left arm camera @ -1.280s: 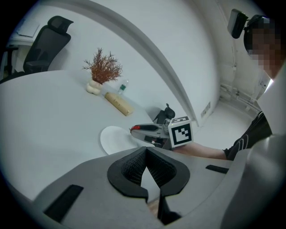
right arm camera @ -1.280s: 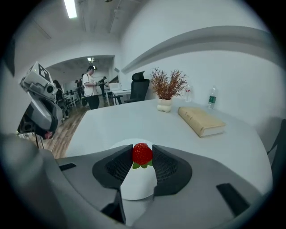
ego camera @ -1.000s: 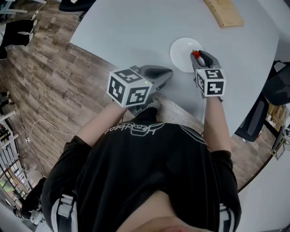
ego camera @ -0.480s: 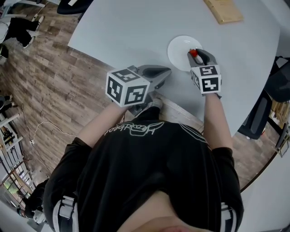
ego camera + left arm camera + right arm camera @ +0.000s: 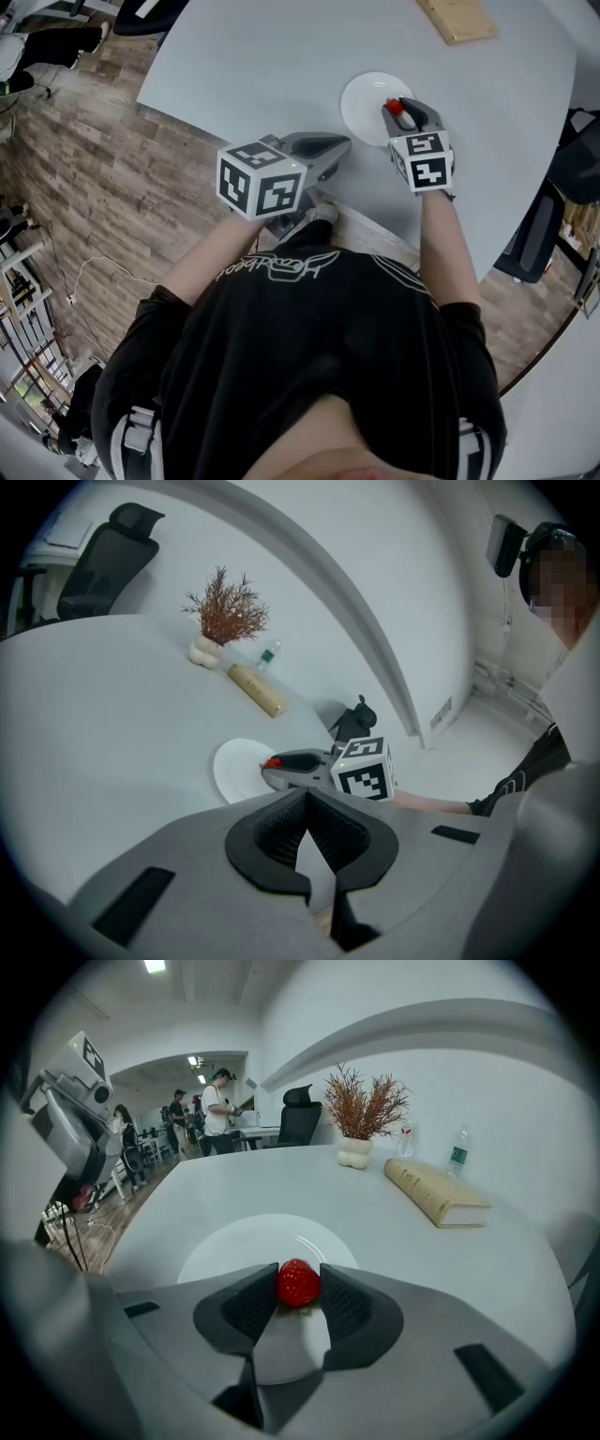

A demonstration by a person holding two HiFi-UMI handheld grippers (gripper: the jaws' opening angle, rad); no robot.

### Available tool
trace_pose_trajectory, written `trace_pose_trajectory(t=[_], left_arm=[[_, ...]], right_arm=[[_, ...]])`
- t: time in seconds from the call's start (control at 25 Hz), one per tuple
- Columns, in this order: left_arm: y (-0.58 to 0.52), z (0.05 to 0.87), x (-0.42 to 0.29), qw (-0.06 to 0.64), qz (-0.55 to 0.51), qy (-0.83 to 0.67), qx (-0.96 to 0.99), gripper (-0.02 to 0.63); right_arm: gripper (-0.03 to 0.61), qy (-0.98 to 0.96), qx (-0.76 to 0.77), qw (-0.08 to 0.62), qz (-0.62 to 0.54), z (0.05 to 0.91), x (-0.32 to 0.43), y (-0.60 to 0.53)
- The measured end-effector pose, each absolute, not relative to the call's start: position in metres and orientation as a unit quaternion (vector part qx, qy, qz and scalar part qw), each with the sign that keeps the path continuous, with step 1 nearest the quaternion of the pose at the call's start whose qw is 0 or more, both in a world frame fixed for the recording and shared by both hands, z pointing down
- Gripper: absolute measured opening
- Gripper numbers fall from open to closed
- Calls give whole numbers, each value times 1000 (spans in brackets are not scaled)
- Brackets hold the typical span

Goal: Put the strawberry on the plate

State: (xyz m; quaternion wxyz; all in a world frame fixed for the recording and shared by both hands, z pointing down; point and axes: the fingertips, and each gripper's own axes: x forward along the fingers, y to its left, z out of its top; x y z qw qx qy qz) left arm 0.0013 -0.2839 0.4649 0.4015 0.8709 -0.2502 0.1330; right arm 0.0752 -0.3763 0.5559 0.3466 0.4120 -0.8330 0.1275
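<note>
A red strawberry (image 5: 298, 1282) sits pinched between the pads of my right gripper (image 5: 299, 1285), which is shut on it. A white round plate (image 5: 234, 1241) lies on the pale grey table right under those jaws. In the head view the strawberry (image 5: 395, 107) hangs over the plate's (image 5: 364, 94) near right edge, in the right gripper (image 5: 397, 111). My left gripper (image 5: 343, 146) rests low by the table's near edge, left of the plate, jaws shut and empty. Its own view shows the fingertips (image 5: 306, 794) meeting, with the plate (image 5: 234, 766) and strawberry (image 5: 272, 761) beyond.
A tan book (image 5: 457, 19) lies beyond the plate, with a white vase of dried twigs (image 5: 356, 1152) and a small bottle (image 5: 458, 1159) behind it. A black office chair (image 5: 300, 1115) stands at the table's far side. People stand far off in the room.
The right gripper has drifted slightly left and away with the strawberry, staying over the plate's near right edge. The left gripper has barely moved.
</note>
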Motion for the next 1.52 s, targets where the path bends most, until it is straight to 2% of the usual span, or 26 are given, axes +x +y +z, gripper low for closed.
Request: trace_pose_trajectory(t=[0.48,1.08,1.28,1.52], left_arm=[[-288,457,-3,394,127,-259,873,6],[-251,400,17,308,131,-252,908,7],[-206,361,27,275,108,-230,928,8],[-140,315,33,245,81,-226,939,8]], right_arm=[[155,-843,412,326,117,538,70,-370],[156,-871,435,196,118,423,102,-288],[57,-870,465,133,99,362,123,-233],[15,-887,442,97,94,309,126,-152]])
